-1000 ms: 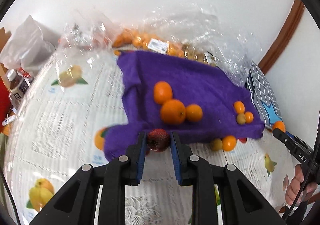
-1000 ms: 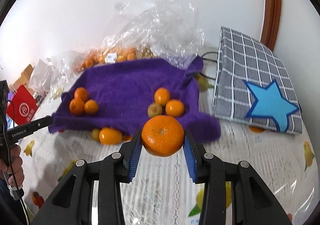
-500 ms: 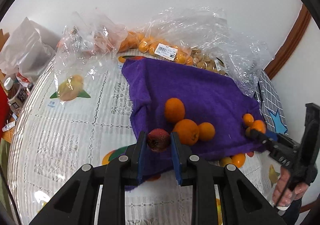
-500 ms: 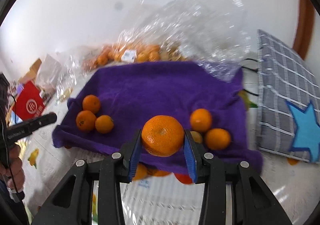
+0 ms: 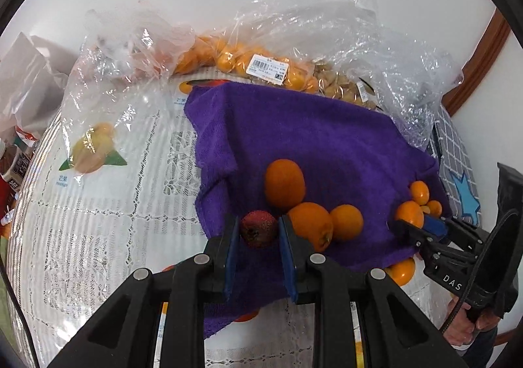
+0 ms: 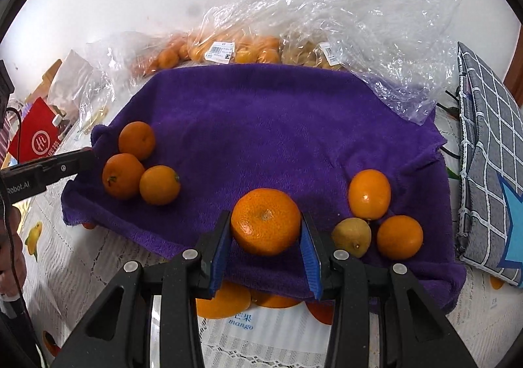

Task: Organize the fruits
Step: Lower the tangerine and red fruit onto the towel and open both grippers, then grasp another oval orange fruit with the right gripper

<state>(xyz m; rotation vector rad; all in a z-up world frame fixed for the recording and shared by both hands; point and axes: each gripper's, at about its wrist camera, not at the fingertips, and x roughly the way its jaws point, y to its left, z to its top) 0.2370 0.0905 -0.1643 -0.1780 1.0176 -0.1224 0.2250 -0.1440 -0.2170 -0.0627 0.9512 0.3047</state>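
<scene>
My left gripper (image 5: 260, 232) is shut on a small dark red fruit (image 5: 259, 228) over the near left edge of the purple towel (image 5: 304, 139). Three oranges (image 5: 310, 225) lie just right of it. My right gripper (image 6: 266, 235) is shut on a large orange (image 6: 265, 221) above the towel's (image 6: 278, 119) near edge. To its right lie two oranges (image 6: 369, 193) and a yellow-green fruit (image 6: 351, 236). Three oranges (image 6: 137, 165) lie at the towel's left. The right gripper also shows in the left wrist view (image 5: 415, 227).
Clear plastic bags of oranges (image 5: 261, 64) and brownish fruit (image 6: 304, 54) lie behind the towel. A grey checked bag with a blue star (image 6: 490, 165) is on the right. Loose oranges (image 6: 225, 299) lie on the white tablecloth (image 5: 98, 221) under the towel's edge. A red box (image 6: 32, 139) stands far left.
Both grippers have moved forward over the purple towel, each still holding its fruit. The towel and its fruit now look closer.
</scene>
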